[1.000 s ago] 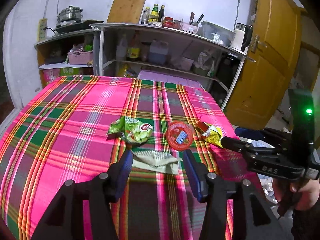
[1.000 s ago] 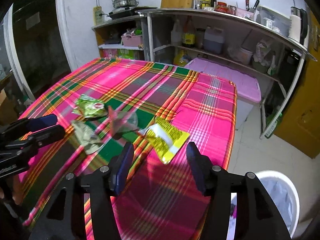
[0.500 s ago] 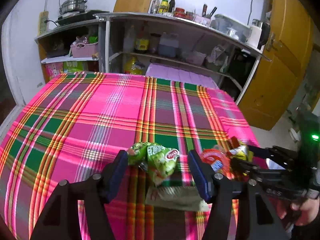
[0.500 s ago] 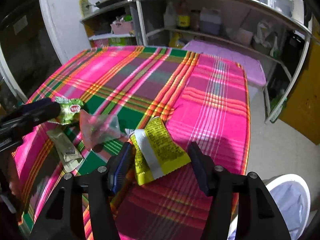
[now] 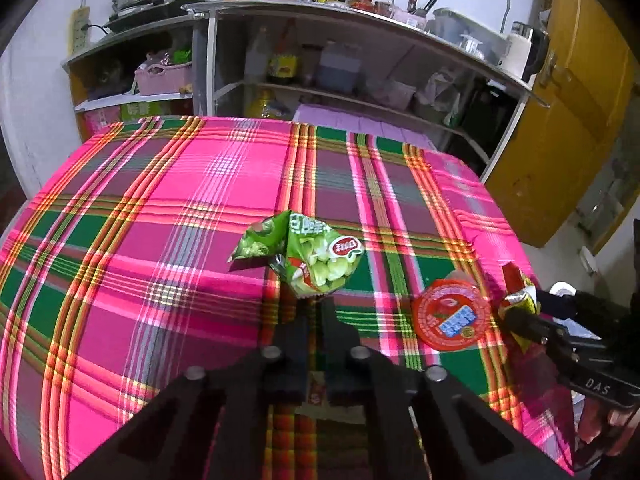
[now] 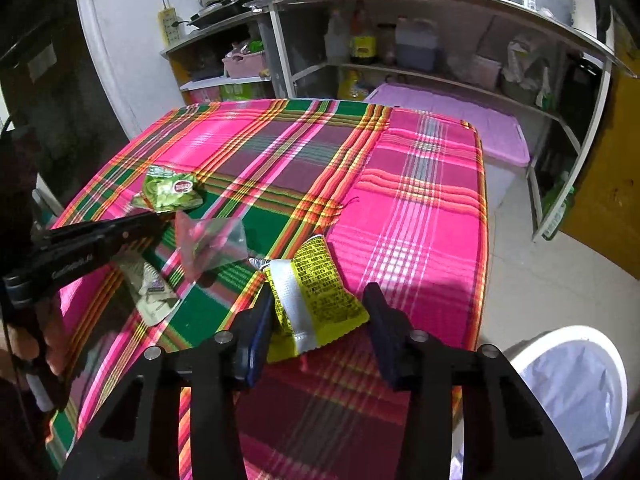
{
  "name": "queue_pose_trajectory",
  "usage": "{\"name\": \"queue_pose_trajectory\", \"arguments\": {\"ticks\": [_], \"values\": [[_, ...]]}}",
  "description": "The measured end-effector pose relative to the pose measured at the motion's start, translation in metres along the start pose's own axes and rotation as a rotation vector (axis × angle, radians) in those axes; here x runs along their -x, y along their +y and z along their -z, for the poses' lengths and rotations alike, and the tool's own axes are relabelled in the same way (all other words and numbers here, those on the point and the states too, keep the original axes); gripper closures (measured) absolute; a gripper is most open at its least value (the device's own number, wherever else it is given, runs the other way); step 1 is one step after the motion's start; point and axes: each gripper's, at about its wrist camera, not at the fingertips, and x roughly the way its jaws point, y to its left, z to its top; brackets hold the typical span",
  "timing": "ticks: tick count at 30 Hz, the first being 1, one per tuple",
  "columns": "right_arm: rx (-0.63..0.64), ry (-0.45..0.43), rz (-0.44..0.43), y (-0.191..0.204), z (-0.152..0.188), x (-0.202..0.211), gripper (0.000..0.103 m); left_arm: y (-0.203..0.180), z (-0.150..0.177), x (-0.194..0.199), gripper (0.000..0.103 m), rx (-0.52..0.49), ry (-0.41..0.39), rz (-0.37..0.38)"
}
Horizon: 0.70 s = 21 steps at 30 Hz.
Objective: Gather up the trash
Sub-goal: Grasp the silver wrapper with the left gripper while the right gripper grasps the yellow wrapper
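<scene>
A green snack bag (image 5: 308, 256) lies mid-table, and my left gripper (image 5: 314, 304) is shut on its near corner; the bag also shows in the right wrist view (image 6: 170, 192). A red round lid (image 5: 452, 314) lies to its right. A yellow wrapper (image 6: 316, 296) lies between the open fingers of my right gripper (image 6: 320, 320), near the table's right edge. A clear cup (image 6: 210, 240) and a grey-green flat wrapper (image 6: 150, 292) lie left of it.
The table carries a pink plaid cloth (image 5: 160, 208). A white bin with a liner (image 6: 568, 392) stands on the floor at the table's right. Metal shelves (image 5: 340, 76) with bottles stand behind. A yellow door (image 5: 568, 132) is at the right.
My left gripper moved forward past the flat wrapper and closed on the green bag's corner. My right gripper moved forward so the yellow wrapper sits between its fingers.
</scene>
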Motion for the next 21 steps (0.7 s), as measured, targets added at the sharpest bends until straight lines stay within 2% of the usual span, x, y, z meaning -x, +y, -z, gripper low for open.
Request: {"name": "queue_pose_trajectory", "arguments": {"ticks": [5, 8, 10, 12, 14, 18, 21], "values": [[0.002, -0.008, -0.011, 0.002, 0.009, 0.013, 0.058, -0.004, 0.005, 0.018, 0.103, -0.011, -0.044, 0.019], [0.002, -0.017, -0.020, 0.004, 0.014, 0.022, 0.058, -0.006, 0.007, 0.029, 0.103, -0.026, -0.058, 0.062], [0.002, -0.021, -0.023, 0.005, 0.017, 0.025, 0.058, -0.005, 0.008, 0.032, 0.095, -0.022, -0.044, 0.077], [0.002, -0.022, -0.025, 0.004, 0.019, 0.028, 0.058, -0.004, 0.011, 0.030, 0.070, -0.018, -0.031, 0.082], [0.001, -0.021, -0.027, 0.005, 0.022, 0.030, 0.058, -0.005, 0.014, 0.026, 0.057, -0.013, -0.006, 0.094], [-0.003, -0.020, -0.027, 0.003, 0.026, 0.034, 0.058, -0.010, 0.023, 0.016, 0.057, -0.027, 0.051, 0.088], [-0.009, -0.017, -0.025, 0.000, 0.030, 0.037, 0.058, -0.016, 0.029, 0.020, 0.056, -0.050, 0.042, 0.076]]}}
